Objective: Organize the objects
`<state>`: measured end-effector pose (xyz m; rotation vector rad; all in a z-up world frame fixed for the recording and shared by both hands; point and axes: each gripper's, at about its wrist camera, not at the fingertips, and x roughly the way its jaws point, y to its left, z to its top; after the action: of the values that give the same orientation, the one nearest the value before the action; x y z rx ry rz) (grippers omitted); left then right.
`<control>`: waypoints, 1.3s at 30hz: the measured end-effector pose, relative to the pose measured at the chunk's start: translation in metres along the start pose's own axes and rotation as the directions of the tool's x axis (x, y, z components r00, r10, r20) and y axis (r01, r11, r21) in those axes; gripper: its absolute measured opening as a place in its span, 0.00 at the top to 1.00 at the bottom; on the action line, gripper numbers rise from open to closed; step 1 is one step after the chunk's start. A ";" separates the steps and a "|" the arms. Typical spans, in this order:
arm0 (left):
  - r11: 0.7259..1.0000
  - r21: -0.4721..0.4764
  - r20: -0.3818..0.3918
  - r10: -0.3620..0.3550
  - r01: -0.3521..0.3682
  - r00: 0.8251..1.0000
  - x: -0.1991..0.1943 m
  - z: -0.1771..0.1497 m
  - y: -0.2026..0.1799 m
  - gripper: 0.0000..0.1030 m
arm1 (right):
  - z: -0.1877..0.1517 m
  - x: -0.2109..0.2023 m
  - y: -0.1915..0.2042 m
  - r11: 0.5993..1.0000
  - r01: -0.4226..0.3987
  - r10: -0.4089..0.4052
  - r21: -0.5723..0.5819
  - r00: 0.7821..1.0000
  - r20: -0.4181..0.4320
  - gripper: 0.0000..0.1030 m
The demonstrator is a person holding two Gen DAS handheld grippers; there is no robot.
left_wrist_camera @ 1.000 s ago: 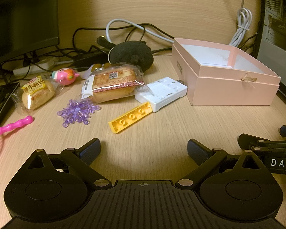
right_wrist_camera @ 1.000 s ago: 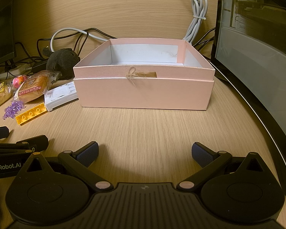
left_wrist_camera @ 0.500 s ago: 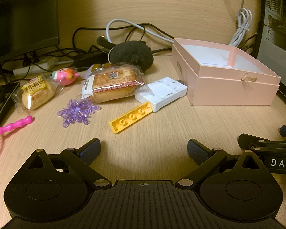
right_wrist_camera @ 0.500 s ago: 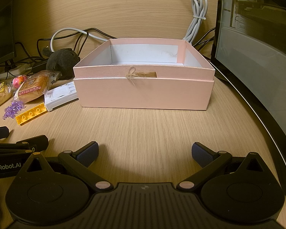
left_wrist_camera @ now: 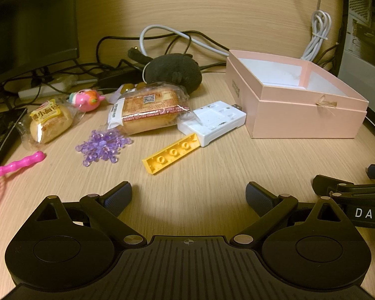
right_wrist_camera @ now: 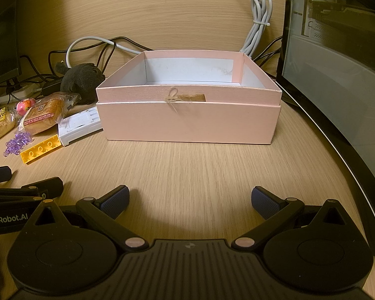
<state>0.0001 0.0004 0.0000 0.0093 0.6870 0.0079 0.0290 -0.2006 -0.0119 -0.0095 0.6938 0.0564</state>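
Observation:
An open pink box (left_wrist_camera: 310,122) (right_wrist_camera: 190,122) stands on the wooden desk, its inside white and bare. Left of it lie a white charger (left_wrist_camera: 212,122), a yellow flat brick (left_wrist_camera: 172,153) (right_wrist_camera: 41,148), a wrapped cake (left_wrist_camera: 147,112), a small wrapped bun (left_wrist_camera: 50,123), a purple snowflake (left_wrist_camera: 103,146), a pink toy (left_wrist_camera: 86,100), a pink net scoop (left_wrist_camera: 10,172) and a black plush (left_wrist_camera: 173,71). My left gripper (left_wrist_camera: 188,196) is open and empty, short of the brick. My right gripper (right_wrist_camera: 190,201) is open and empty, facing the box front.
A monitor (left_wrist_camera: 30,22) and keyboard edge (left_wrist_camera: 0,132) stand at the left. Cables and a power strip (left_wrist_camera: 45,90) run along the back wall. A computer case (right_wrist_camera: 337,62) stands right of the box. Each gripper shows at the other view's edge.

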 end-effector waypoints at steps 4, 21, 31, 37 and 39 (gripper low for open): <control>1.000 -0.003 0.000 0.003 -0.003 1.000 0.000 0.000 0.001 0.02 | 0.000 0.000 0.000 1.000 0.000 0.000 0.000 1.000 0.000 0.00; 0.999 0.022 0.089 -0.033 0.031 0.995 -0.058 0.003 0.065 0.05 | 0.006 -0.003 -0.005 1.000 -0.019 0.018 -0.009 0.995 -0.095 0.00; 0.984 0.097 -0.061 0.157 -0.151 0.986 -0.071 0.027 0.232 0.05 | 0.015 -0.006 0.007 0.996 -0.080 0.073 -0.028 0.980 -0.188 0.00; 0.996 0.055 -0.163 0.083 -0.075 0.983 -0.036 0.020 0.246 0.05 | 0.011 -0.030 0.058 0.981 -0.124 0.102 -0.147 0.984 -0.148 0.00; 0.997 0.057 -0.162 0.069 -0.060 0.984 -0.033 0.013 0.242 0.05 | 0.016 -0.036 0.074 0.972 -0.141 0.117 -0.186 0.984 -0.132 0.00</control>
<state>-0.0180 0.2419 0.0342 0.0812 0.8509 0.0535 0.0075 -0.1276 0.0239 -0.1572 0.8064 0.2510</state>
